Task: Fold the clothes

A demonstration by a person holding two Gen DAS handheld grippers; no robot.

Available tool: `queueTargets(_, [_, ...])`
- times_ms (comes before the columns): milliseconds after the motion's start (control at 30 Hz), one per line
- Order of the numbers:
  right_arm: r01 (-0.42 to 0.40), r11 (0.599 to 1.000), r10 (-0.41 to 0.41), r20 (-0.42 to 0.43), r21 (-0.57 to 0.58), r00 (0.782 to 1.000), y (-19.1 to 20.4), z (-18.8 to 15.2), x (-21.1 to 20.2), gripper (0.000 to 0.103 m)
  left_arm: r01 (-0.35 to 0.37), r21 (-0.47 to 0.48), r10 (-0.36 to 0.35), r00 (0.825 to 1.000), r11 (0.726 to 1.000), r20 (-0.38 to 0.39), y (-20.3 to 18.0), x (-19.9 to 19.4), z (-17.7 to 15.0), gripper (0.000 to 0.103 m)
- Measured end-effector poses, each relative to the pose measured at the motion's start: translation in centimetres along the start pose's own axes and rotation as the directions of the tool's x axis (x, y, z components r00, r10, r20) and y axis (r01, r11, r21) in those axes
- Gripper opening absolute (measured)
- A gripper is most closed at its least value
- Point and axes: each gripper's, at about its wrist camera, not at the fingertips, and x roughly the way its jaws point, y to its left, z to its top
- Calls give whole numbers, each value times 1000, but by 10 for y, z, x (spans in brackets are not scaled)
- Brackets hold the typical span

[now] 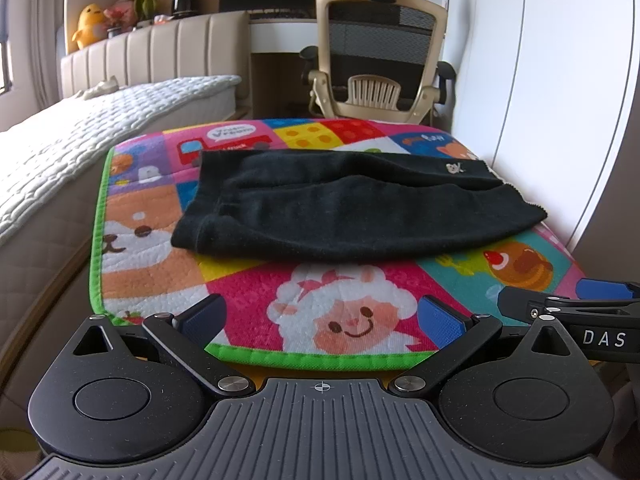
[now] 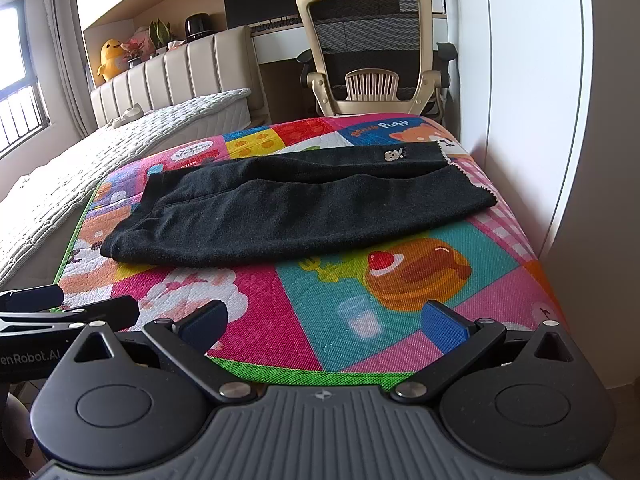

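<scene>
Black knit fleece pants lie folded mid colourful cartoon play mat; I've got left gripper and right gripper at its near edge, fingers spread, empty.

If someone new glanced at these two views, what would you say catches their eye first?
The bright cartoon play mat covering the table, with the black garment lying folded across its middle. Behind it stands a mesh office chair; both grippers wait with open jaws at the mat's near edge.

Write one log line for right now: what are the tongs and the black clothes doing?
left tongs: open, empty | right tongs: open, empty | black garment: lying on colourful mat, untouched
</scene>
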Motion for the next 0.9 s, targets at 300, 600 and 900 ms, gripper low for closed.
queueTargets(300, [-1,1000,1,-8,3,1000,-1,-1,2,103,4,-6,-4,1000,1000,-9,1,2,-1,103])
queueTargets(600, [-3,1000,3,-22,9,1000,-2,-3,5,103,6,-9,-6,1000,1000,-21,2,5,-2,103])
queueTargets(900, [-31,999,32,-59,23,998,-8,-1,18,103,52,-20,-53,997,998,-49,5,18,0,103])
